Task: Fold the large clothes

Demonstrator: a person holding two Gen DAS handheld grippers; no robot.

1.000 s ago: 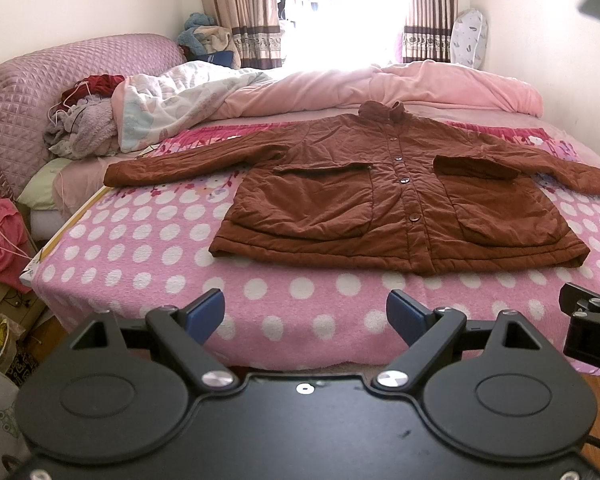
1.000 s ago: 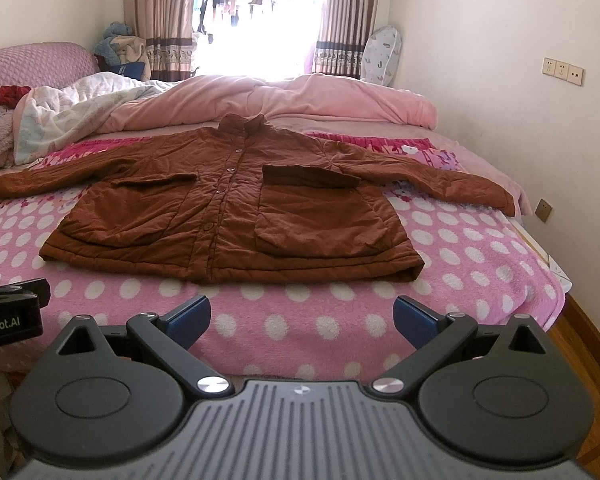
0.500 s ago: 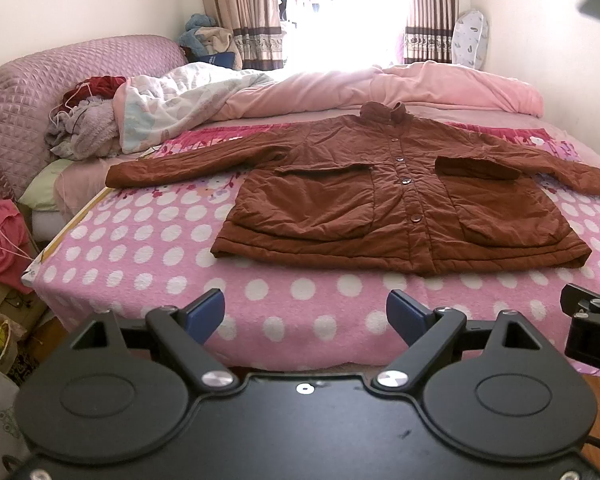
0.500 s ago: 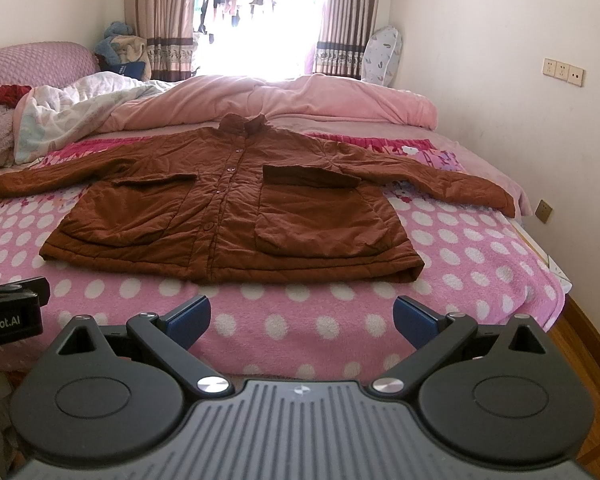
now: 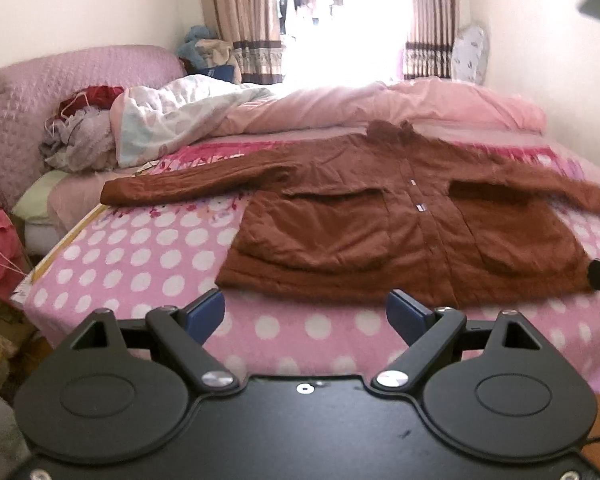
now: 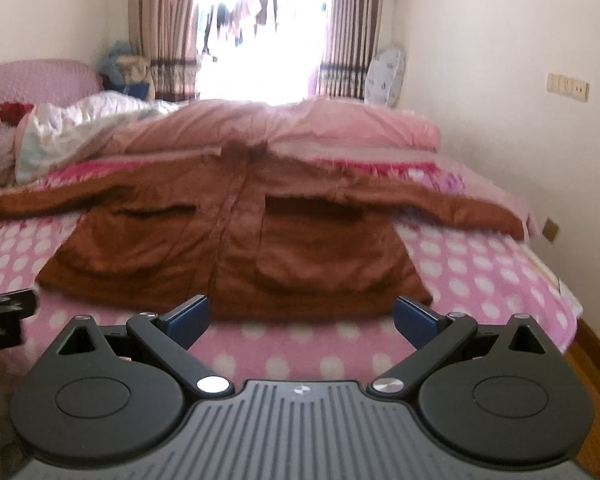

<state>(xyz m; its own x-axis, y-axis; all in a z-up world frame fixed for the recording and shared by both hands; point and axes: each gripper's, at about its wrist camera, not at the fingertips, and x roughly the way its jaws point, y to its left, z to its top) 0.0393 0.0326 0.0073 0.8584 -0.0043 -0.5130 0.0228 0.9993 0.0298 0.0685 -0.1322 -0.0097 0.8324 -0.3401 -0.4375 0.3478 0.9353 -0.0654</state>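
The brown coat (image 5: 400, 232) lies flat on the bed (image 5: 148, 264), straight ahead of both my hand-held grippers, collar toward the window, hem nearest me, sleeves stretched crosswise. My left hand-held gripper (image 5: 306, 316) and right hand-held gripper (image 6: 302, 318) are spread wide, empty, each just short of the hem.

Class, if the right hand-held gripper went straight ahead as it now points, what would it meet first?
Probably the hem of the brown coat on the polka-dot bedspread; the right hand-held gripper is open, and depth is unclear.
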